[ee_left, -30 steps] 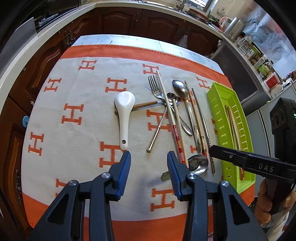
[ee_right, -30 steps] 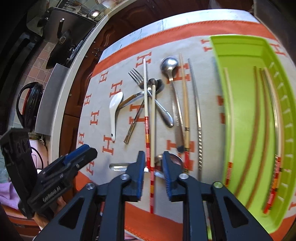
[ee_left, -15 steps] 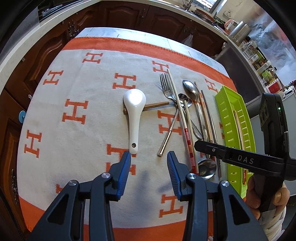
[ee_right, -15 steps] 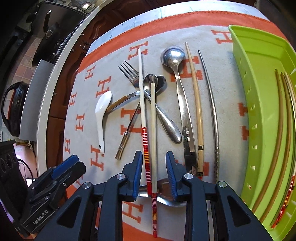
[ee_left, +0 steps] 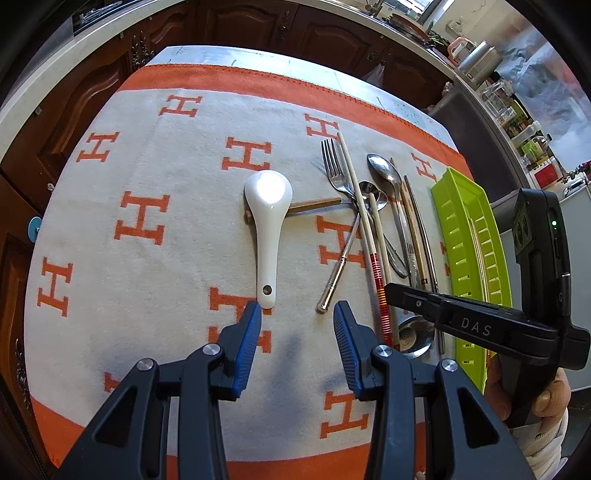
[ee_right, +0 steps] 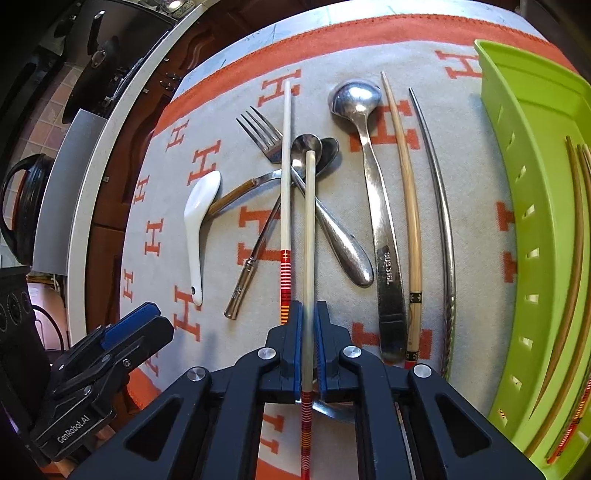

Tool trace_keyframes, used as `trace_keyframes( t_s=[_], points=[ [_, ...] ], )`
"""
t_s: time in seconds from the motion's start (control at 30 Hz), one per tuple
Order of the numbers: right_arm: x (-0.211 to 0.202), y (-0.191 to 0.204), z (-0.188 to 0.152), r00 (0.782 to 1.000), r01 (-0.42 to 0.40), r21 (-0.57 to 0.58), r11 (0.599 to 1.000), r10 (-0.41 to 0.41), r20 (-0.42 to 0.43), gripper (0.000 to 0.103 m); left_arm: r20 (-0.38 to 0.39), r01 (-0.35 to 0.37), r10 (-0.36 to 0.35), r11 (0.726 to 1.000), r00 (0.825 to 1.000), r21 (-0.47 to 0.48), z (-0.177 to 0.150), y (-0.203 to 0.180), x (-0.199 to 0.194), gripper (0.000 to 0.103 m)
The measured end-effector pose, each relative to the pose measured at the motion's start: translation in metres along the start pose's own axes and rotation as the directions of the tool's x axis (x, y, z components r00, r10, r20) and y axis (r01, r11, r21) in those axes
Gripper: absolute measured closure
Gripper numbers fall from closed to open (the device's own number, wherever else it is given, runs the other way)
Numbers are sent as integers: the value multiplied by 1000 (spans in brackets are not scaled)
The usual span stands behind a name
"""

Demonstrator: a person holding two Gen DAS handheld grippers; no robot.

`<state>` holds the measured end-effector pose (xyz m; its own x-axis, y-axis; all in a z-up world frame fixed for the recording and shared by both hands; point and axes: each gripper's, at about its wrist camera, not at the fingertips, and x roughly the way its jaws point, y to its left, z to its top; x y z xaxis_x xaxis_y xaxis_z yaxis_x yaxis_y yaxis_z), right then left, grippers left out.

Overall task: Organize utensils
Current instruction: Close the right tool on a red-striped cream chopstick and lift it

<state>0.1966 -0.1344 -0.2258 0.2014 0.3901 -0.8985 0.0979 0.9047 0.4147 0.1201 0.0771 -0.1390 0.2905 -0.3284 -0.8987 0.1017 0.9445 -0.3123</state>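
Note:
My right gripper (ee_right: 308, 311) is shut on a cream chopstick (ee_right: 311, 221) with a red striped end, which lies over two small spoons (ee_right: 314, 147). Its twin chopstick (ee_right: 285, 177) lies just to the left. A fork (ee_right: 260, 129), a large spoon (ee_right: 354, 99), a bamboo chopstick (ee_right: 406, 184) and a metal chopstick (ee_right: 443, 206) lie on the patterned cloth. My left gripper (ee_left: 297, 314) stands open just above the cloth, nothing between its fingers. The handle end of a white ceramic spoon (ee_left: 267, 221) is right by its left fingertip.
A green slotted tray (ee_right: 535, 184) at the right holds several chopsticks. In the left wrist view the tray (ee_left: 461, 206) lies behind my right gripper (ee_left: 391, 291). Dark cabinets and a white counter edge (ee_left: 110, 22) ring the table. Bare cloth (ee_left: 129, 314) spreads to the left.
My right gripper has come down and forward and has shut on the cream chopstick. The left gripper has drawn a little closer to the white spoon's handle, still open.

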Motion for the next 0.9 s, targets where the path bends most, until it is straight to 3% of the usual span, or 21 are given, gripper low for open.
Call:
trace_keyframes(
  t_s=[0.37,0.9],
  points=[
    [-16,13,15,997,21,-31,999,-18,72,97,-5,7,-7,1000,1000,-3,-1,0,4,64],
    [1,23,47,992,98,-75,992,-91,92,96,-13,6,-6,1000,1000,-11,-2,7,7,64]
  ],
)
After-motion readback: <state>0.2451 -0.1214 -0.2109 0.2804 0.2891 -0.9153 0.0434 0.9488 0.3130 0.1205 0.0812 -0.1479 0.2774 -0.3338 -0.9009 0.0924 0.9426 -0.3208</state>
